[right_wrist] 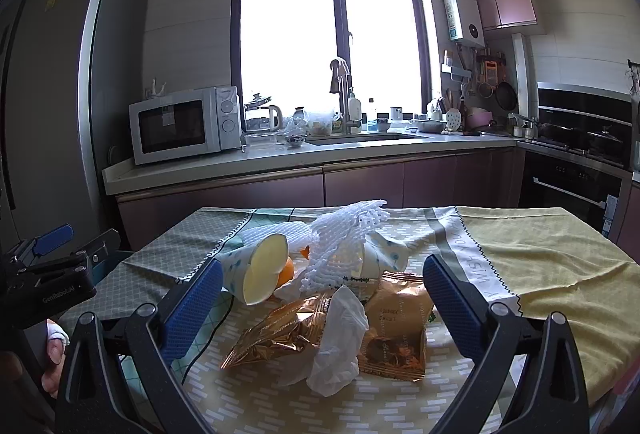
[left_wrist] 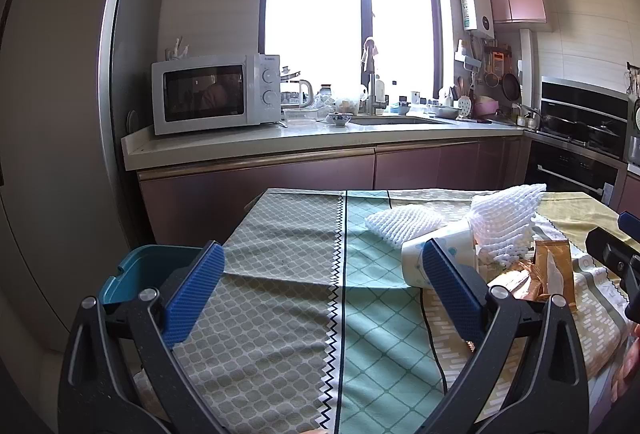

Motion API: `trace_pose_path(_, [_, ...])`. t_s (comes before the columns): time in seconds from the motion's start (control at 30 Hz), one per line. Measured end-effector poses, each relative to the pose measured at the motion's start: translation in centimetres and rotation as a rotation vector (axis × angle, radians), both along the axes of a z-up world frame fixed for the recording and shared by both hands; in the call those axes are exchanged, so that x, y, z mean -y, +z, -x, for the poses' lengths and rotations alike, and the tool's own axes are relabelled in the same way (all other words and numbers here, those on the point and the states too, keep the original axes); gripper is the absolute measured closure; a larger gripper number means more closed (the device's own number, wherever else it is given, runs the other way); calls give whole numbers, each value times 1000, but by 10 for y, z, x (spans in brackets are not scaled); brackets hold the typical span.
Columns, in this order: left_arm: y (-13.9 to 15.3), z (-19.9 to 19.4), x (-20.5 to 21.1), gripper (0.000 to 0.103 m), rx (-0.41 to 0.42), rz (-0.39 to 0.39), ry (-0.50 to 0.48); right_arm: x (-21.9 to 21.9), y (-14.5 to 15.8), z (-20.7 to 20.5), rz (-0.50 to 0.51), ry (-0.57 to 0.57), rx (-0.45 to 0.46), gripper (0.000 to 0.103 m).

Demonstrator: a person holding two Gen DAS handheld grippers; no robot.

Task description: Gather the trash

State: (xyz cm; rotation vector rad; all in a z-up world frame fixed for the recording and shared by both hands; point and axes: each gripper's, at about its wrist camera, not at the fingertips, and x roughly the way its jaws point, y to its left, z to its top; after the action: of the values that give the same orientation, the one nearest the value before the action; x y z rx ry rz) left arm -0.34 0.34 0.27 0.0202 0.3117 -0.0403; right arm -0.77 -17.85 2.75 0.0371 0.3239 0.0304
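covering the bench [left_wrist: 280,294] is a patchwork cloth: grey-green rounded tiles at the left, a black-and-white zigzag seam, a teal diamond lattice, cream dashes, then plain mustard fabric at the far right. off the bench's left edge sits a teal plastic bin [left_wrist: 140,274], smooth-walled with a notched rim. behind runs a pale kitchen counter [left_wrist: 320,141] over dusty-pink cabinet fronts, with a white microwave [left_wrist: 216,93] at its left, a sink and tall tap under a bright window [right_wrist: 332,33], and a black hob and oven at the right.

the left gripper [left_wrist: 324,274] hangs above the cloth with its ribbed blue fingers [left_wrist: 196,294] spread wide and nothing between them. the trash lies in a loose heap near the middle of the bench, to that gripper's right: a paper cup [right_wrist: 256,270] on its side with blue dots, a white foam net [right_wrist: 344,238] of springy mesh draped over a second tipped cup, something orange tucked just beside the first cup, two crinkled gold foil wrappers [right_wrist: 396,338] and a crumpled white tissue [right_wrist: 340,342] lying on them. the right gripper [right_wrist: 322,298] faces this heap, its fingers also wide apart and bracketing the wrappers without touching them.
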Motion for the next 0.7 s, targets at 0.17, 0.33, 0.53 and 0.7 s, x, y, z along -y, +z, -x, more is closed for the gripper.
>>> trace_pose_path(0.17, [-1, -2, 2, 5, -5, -1, -2, -1, -1, -1, -4, 0, -1, 6])
trace_pose_path(0.33, [-2, -2, 3, 5, -9, -1, 0, -1, 0, -3, -2, 0, 0, 6])
trace_pose_path(0.53, [-4, -7, 3, 5, -26, 6, -5, 0, -2, -6, -4, 6, -6, 6])
trace_pose_path(0.7, [-6, -11, 9, 5, -43, -1, -29, 3, -3, -9, -7, 16, -18, 6])
